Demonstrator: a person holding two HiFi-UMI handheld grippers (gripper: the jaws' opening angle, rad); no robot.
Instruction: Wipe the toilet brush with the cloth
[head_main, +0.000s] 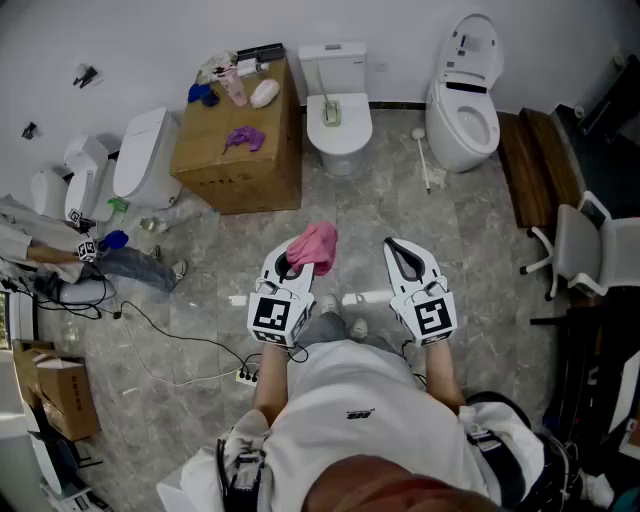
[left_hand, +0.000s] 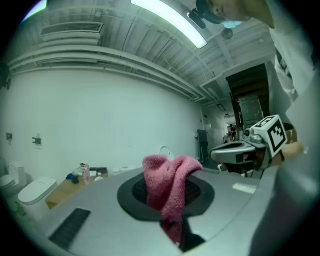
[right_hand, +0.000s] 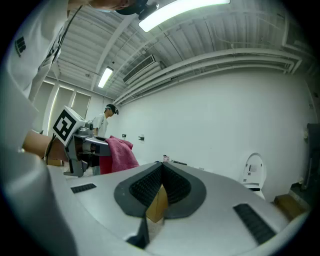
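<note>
Left tongs (head_main: 290, 262) are clenched on a pink cloth (head_main: 315, 245), which bunches up from between the pads and droops over them. Right tongs (head_main: 395, 247) are closed, pads meeting at the tip, with nothing gripped. The two are held side by side, apart. The toilet brush (head_main: 423, 160) lies on the floor at one o'clock from the right tongs, just beside a white toilet (head_main: 465, 120), untouched.

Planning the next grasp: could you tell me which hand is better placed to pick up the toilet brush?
Right. The right gripper is empty and nearer the toilet brush; the left gripper holds the cloth.
</note>
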